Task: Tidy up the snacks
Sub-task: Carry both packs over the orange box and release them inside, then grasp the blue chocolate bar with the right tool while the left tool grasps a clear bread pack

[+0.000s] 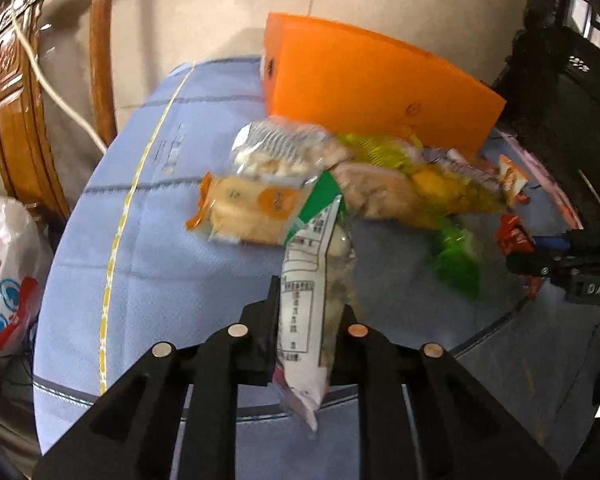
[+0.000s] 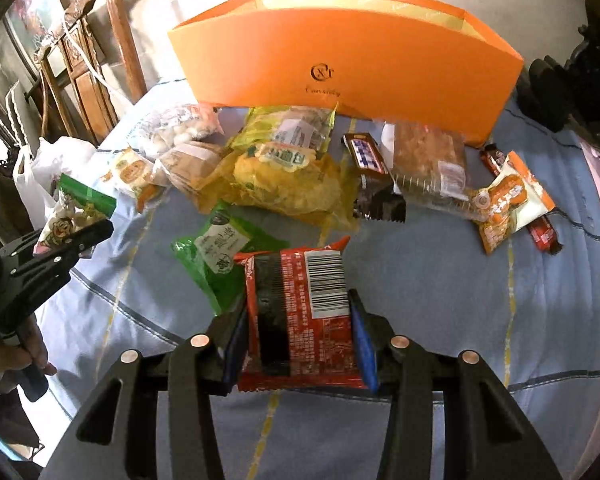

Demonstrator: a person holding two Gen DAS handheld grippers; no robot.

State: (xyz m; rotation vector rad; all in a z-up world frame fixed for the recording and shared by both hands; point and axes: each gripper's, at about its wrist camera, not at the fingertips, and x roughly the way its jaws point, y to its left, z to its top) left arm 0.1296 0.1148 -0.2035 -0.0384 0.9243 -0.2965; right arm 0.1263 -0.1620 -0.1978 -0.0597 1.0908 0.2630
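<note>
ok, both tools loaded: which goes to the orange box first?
Right, probably. Right tool holds the red packet squarely facing the orange box opening; left tool, with the green-white packet, sits off to the side.

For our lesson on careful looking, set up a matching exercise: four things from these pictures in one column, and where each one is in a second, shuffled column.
Things
1. red packet
2. white packet
3. orange box
4. green packet

Places
A. standing open at the back of the table
B. held in the left claw
C. lying on the blue cloth just ahead of the right claw
D. held in the right claw

Pairs: 1-D, 2-B, 3-A, 4-C
</note>
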